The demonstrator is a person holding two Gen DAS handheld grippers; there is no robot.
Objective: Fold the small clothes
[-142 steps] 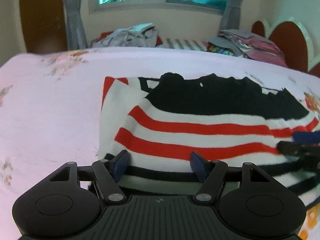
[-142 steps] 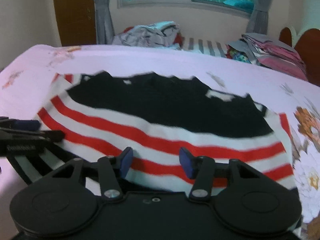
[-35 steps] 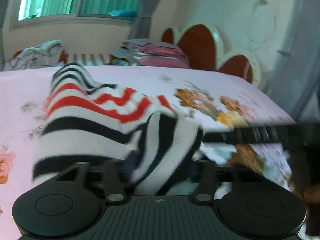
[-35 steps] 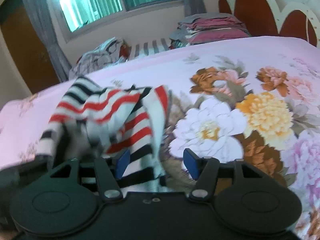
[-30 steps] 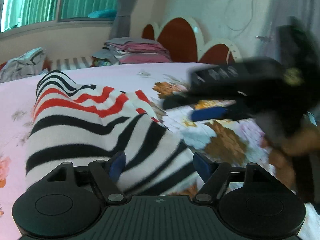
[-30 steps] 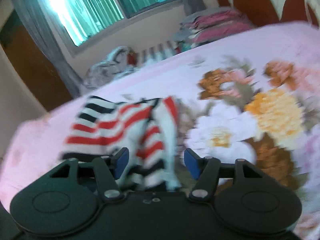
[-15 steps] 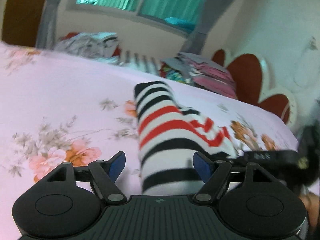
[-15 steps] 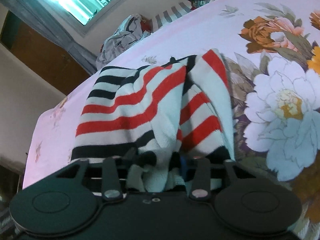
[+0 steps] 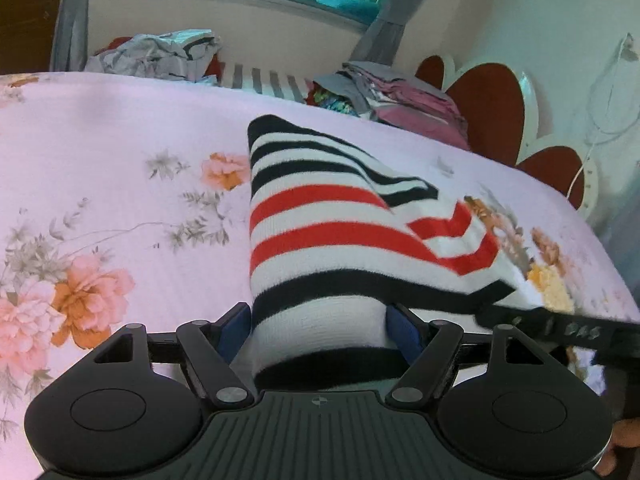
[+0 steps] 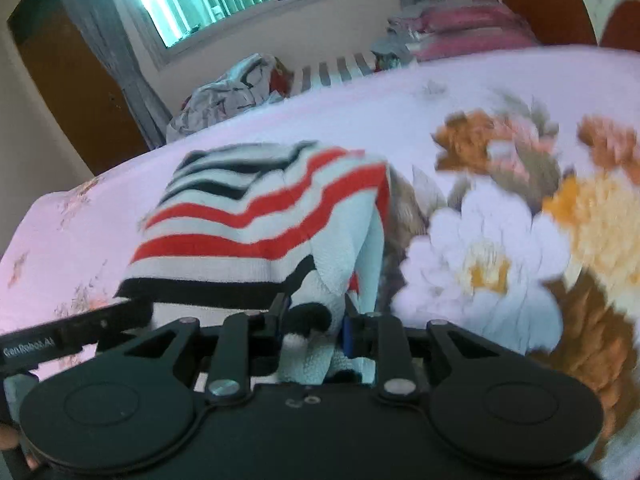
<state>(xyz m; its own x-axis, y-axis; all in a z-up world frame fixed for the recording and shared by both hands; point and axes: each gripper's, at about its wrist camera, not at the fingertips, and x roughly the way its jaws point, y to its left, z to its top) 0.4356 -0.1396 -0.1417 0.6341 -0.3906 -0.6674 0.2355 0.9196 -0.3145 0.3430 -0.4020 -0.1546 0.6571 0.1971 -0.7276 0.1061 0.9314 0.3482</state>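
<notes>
Wide pink bed (image 9: 120, 152) with flower print, clothes piled along its far edge. Folded striped sweater (image 9: 332, 216) lying on the bed, between its middle and the flowered right part. Near end of sweater sitting between the wide-apart pads of left gripper (image 9: 318, 330); whether touched or only beside, not clear. Right gripper (image 10: 314, 322) closing, a bunched corner of sweater pinched between its pads.

The bed (image 9: 120, 128) has a pink sheet with flowers on it. A folded stripy sweater (image 9: 328, 224) lies on the bed. Behind the sweater, at the far edge, sit a crumpled clothes heap (image 9: 160, 56) and a neat clothes stack (image 9: 396, 96).
</notes>
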